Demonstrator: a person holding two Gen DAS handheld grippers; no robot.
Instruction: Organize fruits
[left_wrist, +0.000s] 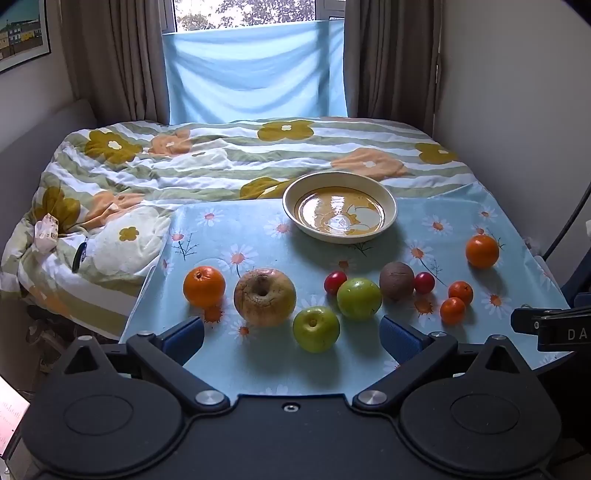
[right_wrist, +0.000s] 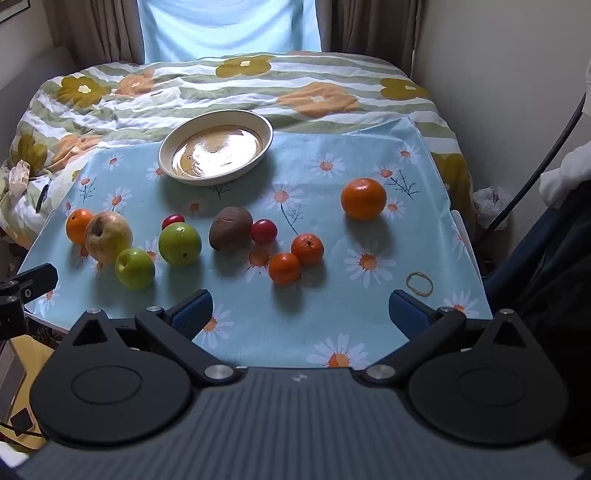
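Observation:
Fruit lies loose on a blue daisy-print tablecloth (left_wrist: 258, 362) (right_wrist: 295, 325). A cream bowl (left_wrist: 389, 206) (right_wrist: 266, 127) stands empty at the far side. From the left come an orange (left_wrist: 204, 287) (right_wrist: 77, 225), a wrinkled yellow apple (left_wrist: 265, 297) (right_wrist: 108, 236), two green apples (left_wrist: 316, 328) (left_wrist: 359, 298) (right_wrist: 135, 267) (right_wrist: 180, 244), two red cherry tomatoes (left_wrist: 335, 281) (left_wrist: 424, 282) (right_wrist: 172, 220) (right_wrist: 263, 231), a brown kiwi (left_wrist: 397, 280) (right_wrist: 230, 228), two small tangerines (left_wrist: 452, 310) (left_wrist: 460, 292) (right_wrist: 283, 267) (right_wrist: 307, 249) and a larger orange (left_wrist: 482, 251) (right_wrist: 363, 198). My left gripper (left_wrist: 291, 338) is open, just short of the nearest green apple. My right gripper (right_wrist: 301, 312) is open over bare cloth.
A flowered duvet (left_wrist: 221, 155) (right_wrist: 314, 85) covers the bed behind the table. A rubber band (right_wrist: 419, 283) lies on the cloth by my right finger. Walls close in on the right, curtains and a window at the back. A dark cable (right_wrist: 546, 155) hangs at the right.

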